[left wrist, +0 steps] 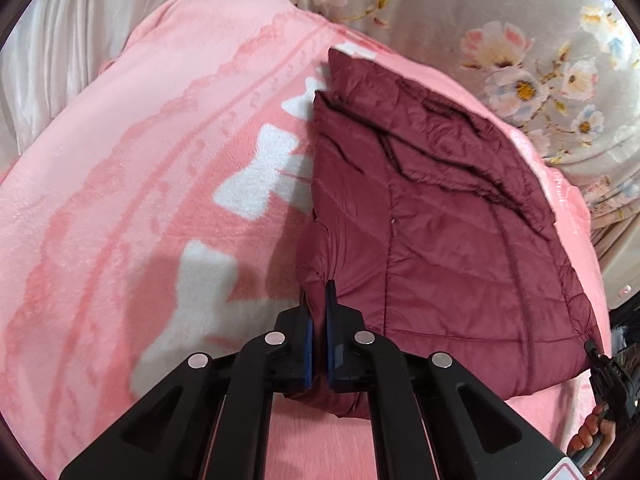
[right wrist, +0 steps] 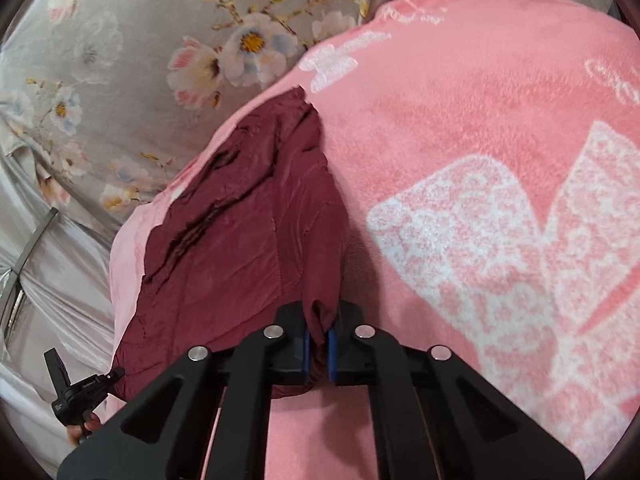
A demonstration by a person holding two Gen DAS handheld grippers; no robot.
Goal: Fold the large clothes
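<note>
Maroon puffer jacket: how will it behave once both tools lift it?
The jacket will probably sag between the left tool and right tool: it bunches where pinched. Quilted fill suggests light. Its sheen hints it may slip over the blanket.

Home bedroom — pink blanket (left wrist: 120,200), floral bedsheet (right wrist: 120,60)

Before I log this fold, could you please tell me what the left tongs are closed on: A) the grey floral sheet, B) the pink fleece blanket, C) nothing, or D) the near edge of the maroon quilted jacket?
D: the left tongs pinch the maroon quilted jacket at its near edge.
</note>
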